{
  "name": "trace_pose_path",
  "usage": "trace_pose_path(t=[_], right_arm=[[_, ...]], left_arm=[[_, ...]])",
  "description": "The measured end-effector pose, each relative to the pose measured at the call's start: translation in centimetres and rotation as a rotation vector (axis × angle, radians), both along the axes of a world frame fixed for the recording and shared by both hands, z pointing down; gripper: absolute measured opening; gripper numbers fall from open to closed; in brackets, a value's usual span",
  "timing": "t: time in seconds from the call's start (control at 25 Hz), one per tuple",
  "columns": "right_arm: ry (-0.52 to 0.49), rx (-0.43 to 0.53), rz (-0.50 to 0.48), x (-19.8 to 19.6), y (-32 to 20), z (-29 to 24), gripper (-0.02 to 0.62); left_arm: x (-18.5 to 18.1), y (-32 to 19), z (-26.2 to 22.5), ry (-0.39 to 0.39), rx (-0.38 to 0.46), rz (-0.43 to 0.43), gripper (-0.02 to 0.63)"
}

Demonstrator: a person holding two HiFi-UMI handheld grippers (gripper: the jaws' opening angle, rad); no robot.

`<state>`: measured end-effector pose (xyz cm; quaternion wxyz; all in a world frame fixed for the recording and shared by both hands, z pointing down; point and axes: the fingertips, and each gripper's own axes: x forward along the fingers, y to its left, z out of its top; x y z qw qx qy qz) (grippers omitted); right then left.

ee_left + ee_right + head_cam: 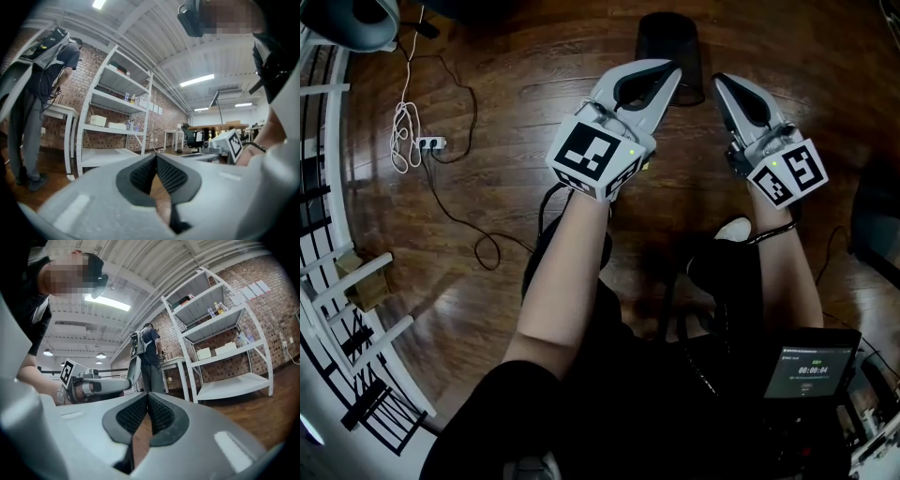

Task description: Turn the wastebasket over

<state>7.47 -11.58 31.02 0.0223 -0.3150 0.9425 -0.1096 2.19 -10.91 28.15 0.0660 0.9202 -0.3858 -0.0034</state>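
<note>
Head view is showing the wastebasket [667, 52] standing on the wooden floor [534, 56], just beyond the tips of both tools. It is sitting a little nearer the left gripper [667, 70] than the right gripper [719, 82], and neither is touching it. Both pairs of jaws are lying pressed together with nothing between them. The ribbed black pads [171, 176] are meeting at the tip in the left gripper view, and the right gripper view is showing the same.

To do this step well, the jaws are probably needing to spread first. Each tool is best coming in from an opposite side, pinching the wall near the rim rather than pushing on it. Lifting before rolling it over should be keeping it from skidding.

The basket is looking like dark, thin mesh, round and slightly tapered. It is likely light and inclined to flex under a hard squeeze. Whether its mouth is facing up I cannot tell. The floor is glossy planking throwing back glare, so probably slippery. The tools are smooth pale-grey moulded shells, each carrying a black-and-white marker cube [595, 159].
</note>
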Motion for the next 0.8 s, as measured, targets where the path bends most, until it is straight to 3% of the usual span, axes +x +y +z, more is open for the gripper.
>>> trace_pose_path(t=[0.24,0.6,0.8], right_arm=[[-0.019,-0.002,0.005,-1.2,-1.2,-0.7,0.011],[-0.01,0.005,0.035,-1.7,-3.0,-1.2,0.011],[-0.014,-0.01,0.045,-1.9,-8.4,-0.3,0.011]], left_arm=[[-0.2,-1.3,-0.2,0.03,-0.001,0.035,0.003],[-0.4,-2.4,0.4,0.006,-0.01,0.073,0.003],[-1.0,-7.4,0.1,0.019,-0.019,0.069,0.003]])
